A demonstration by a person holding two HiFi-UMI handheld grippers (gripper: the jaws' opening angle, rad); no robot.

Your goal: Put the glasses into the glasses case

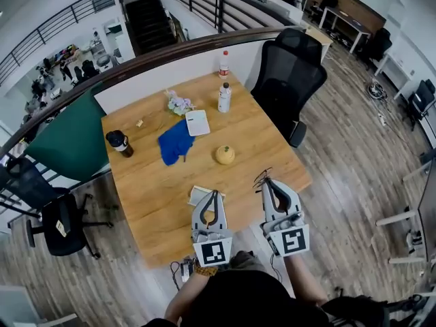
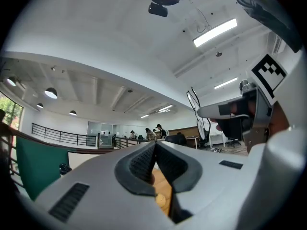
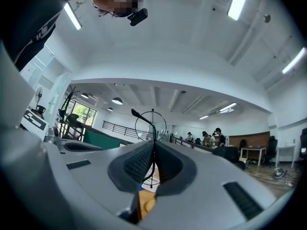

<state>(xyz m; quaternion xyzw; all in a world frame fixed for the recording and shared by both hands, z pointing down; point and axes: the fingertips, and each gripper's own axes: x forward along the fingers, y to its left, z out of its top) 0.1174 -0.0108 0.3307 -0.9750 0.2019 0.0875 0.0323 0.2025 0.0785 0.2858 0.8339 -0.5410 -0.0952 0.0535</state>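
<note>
My right gripper [image 1: 267, 181] is shut on a pair of thin black wire-rimmed glasses [image 1: 259, 178], held above the table's near right corner. In the right gripper view a round lens rim [image 3: 151, 123] sticks up past the closed jaws of the gripper [image 3: 154, 146]. The white glasses case [image 1: 197, 122] lies closed at mid table, far ahead of both grippers. My left gripper [image 1: 213, 193] is shut and holds nothing, hovering over the near table edge. The left gripper view shows its pads together [image 2: 155, 145] and the right gripper with the glasses [image 2: 194, 99] off to the right.
A blue cloth [image 1: 175, 142] lies left of the case and a yellow round object [image 1: 225, 154] is nearer me. A pale flat item [image 1: 197, 195] sits under the left gripper. Two bottles [image 1: 224, 98], a black mug [image 1: 119, 142] and a black office chair [image 1: 289, 77] stand farther off.
</note>
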